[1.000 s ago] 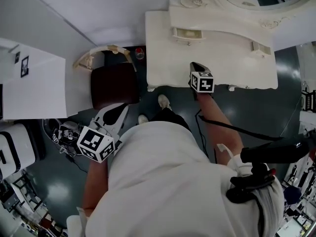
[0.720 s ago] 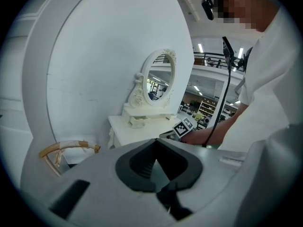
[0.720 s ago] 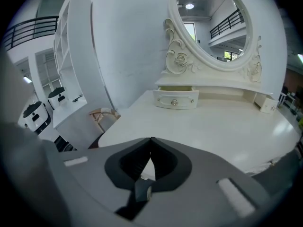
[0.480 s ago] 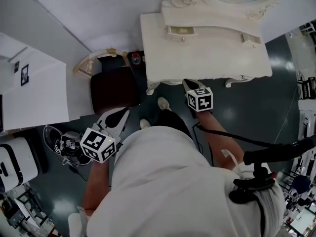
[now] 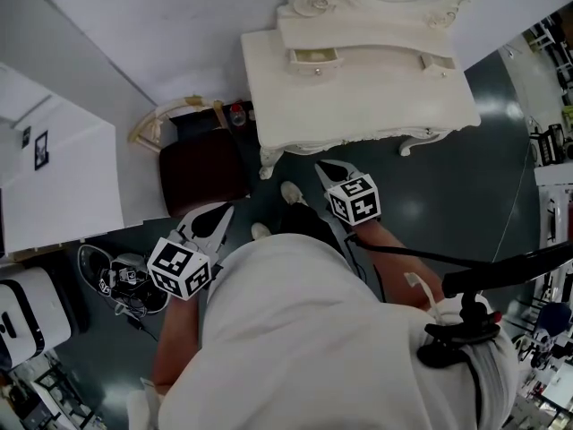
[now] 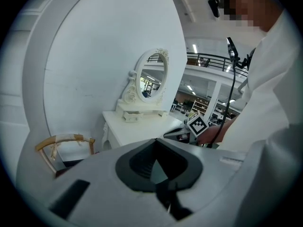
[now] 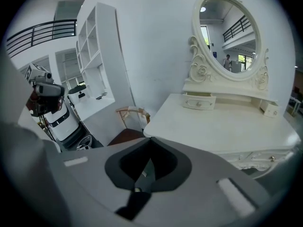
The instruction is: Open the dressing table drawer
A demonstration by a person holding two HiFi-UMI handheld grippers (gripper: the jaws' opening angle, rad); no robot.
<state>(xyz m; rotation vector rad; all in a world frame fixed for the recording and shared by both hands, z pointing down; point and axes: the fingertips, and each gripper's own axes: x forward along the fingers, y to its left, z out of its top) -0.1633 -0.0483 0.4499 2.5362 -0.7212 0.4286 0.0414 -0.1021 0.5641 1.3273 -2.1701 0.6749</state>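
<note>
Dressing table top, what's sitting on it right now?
On the dressing table stands an oval mirror in a carved frame, on a low shelf with two small drawers, one at each end. Nothing loose shows on the flat top. What the drawers hold cannot be seen.

We hold our left gripper (image 6: 155,143) with jaws together, empty. Beyond it stands the white dressing table (image 6: 142,129), its oval mirror (image 6: 152,77) at the back edge. A chair (image 6: 64,143) stands beside its left end and the right gripper (image 6: 167,135) is by its front edge.
</note>
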